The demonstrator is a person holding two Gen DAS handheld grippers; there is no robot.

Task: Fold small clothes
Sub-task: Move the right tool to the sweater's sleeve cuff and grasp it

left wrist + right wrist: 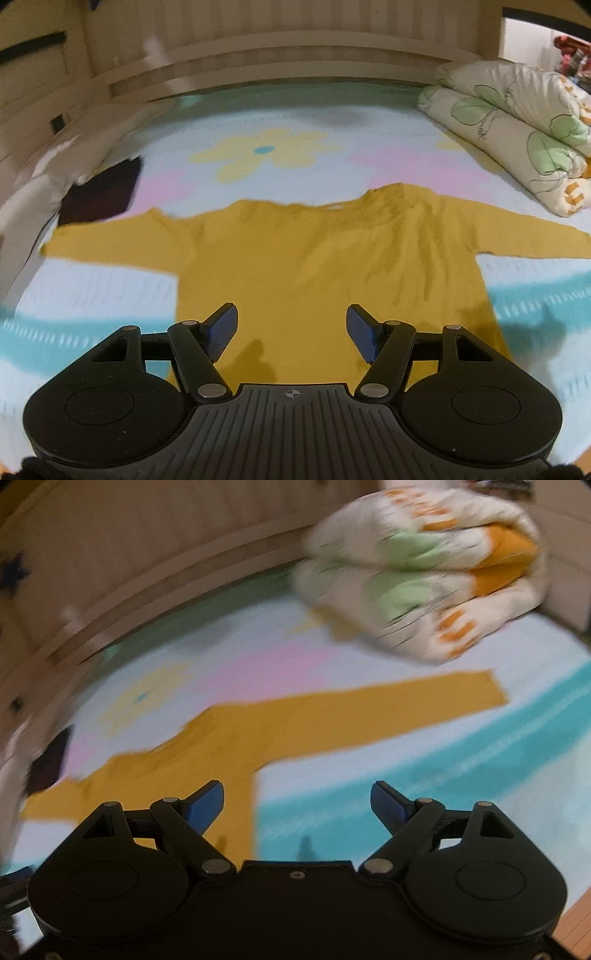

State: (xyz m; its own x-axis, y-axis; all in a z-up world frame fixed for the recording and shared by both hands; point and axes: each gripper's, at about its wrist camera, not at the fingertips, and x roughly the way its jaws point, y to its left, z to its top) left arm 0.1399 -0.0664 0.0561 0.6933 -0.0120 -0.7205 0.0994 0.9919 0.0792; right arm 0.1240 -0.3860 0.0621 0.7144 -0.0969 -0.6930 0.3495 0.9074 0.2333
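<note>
Your mustard long-sleeved shirt (314, 258) lies flat, softly creased, on the bed (110, 295). Both the left gripper (291, 328) and right gripper (297, 806) have fingers spread, empty. Only your left view shows both sleeves.

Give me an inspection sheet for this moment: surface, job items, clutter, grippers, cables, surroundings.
Surface: bed with a pastel flower-print sheet in blue, pink, yellow and teal.
Job's things: yellow top laid flat, both sleeves spread out sideways, not yet folded; some wrinkles on its right half.
Clutter: folded quilt at the far right of the bed, apart from the top; dark cloth at the far left, beyond the left sleeve.
Grippers: left gripper open over the top's lower body, holding nothing; right gripper open by the top's right edge, holding nothing.
Cables: nothing seen.
Surroundings: wooden headboard behind the bed; right wrist view is motion-blurred.
</note>
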